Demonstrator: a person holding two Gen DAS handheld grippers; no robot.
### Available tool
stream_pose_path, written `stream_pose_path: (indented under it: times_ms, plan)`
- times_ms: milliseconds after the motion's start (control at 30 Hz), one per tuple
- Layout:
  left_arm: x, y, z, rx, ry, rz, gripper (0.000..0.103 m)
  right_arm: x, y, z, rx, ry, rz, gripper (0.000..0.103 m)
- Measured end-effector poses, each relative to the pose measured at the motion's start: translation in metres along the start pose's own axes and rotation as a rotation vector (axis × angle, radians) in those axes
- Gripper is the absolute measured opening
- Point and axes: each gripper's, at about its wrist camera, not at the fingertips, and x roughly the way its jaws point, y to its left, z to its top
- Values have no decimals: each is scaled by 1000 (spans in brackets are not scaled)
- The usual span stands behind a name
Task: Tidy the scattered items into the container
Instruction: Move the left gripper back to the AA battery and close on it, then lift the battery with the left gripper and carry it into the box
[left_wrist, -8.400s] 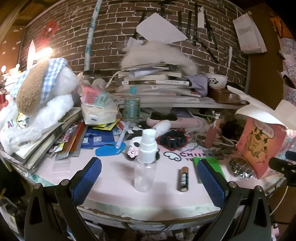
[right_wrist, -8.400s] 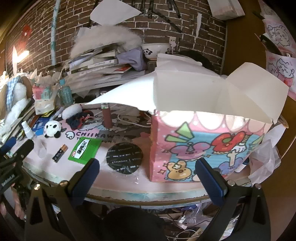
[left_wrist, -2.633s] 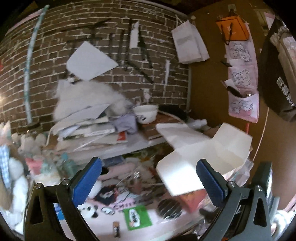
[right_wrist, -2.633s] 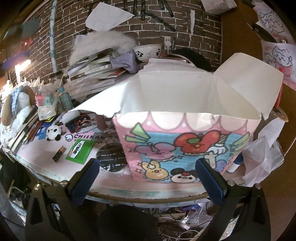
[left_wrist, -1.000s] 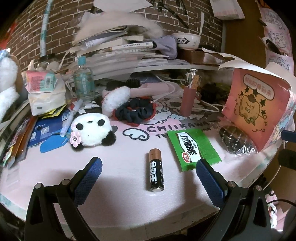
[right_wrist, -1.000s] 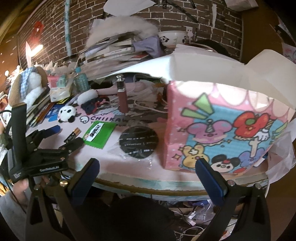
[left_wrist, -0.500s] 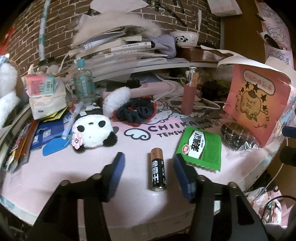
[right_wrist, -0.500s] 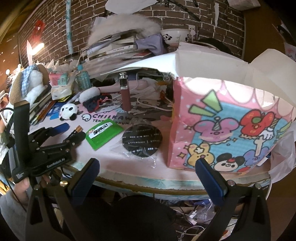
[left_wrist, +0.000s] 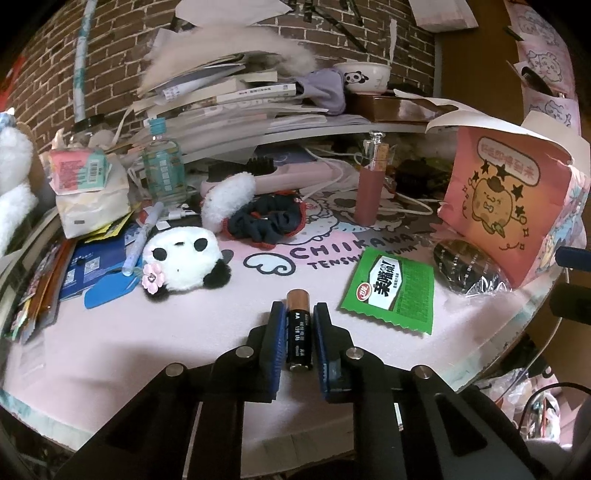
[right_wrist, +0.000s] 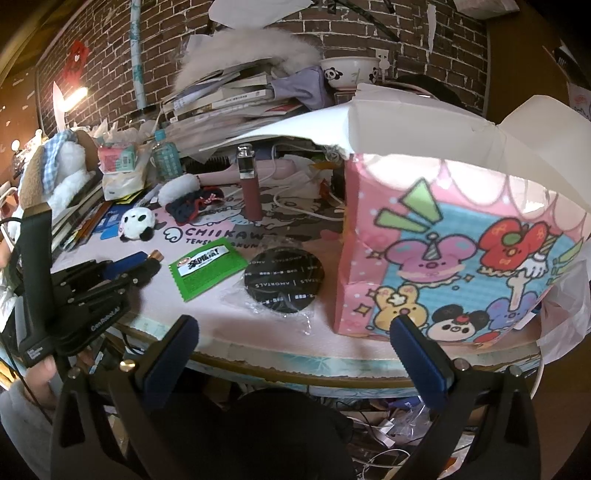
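Left wrist view: your left tool (left_wrist: 299, 314) has just closed and is now clamped on the battery (left_wrist: 300, 330), its blue pads pressed against both sides at lower centre of the frame. The battery lies flat on the pink tabletop (left_wrist: 147, 350), its copper end pointing away from you. Just to its right sits a green packet (left_wrist: 391, 290), and beyond that, at the right edge, a round black item in clear wrap (left_wrist: 465, 271) rests against the foot of the pink box (left_wrist: 506, 199), whose white flaps stand open. To the upper left of the battery lies a panda plush (left_wrist: 183, 264); behind it, near the middle of the frame, you see a dark scrunchie (left_wrist: 266, 223) and a pink upright bottle (left_wrist: 369, 188). A water bottle (left_wrist: 162, 166) stands further back on the left.

Right wrist view: your right tool (right_wrist: 291, 336) has its pads well apart and nothing between them, held low in the frame at the near edge of the tabletop, in front of the pink box (right_wrist: 454, 251) that fills the right half. Your left tool (right_wrist: 147, 264) shows at the left, with the copper tip of the battery (right_wrist: 157, 255) poking out past its pads. A hand (right_wrist: 37, 376) grips its handle at the lower left edge.
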Motion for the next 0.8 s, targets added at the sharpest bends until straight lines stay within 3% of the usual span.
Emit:
stream_pose_path:
  times_ms: [800]
  plan:
    - [-3, 0, 4, 6, -9, 22, 9, -1, 5, 2, -11, 0, 8, 103]
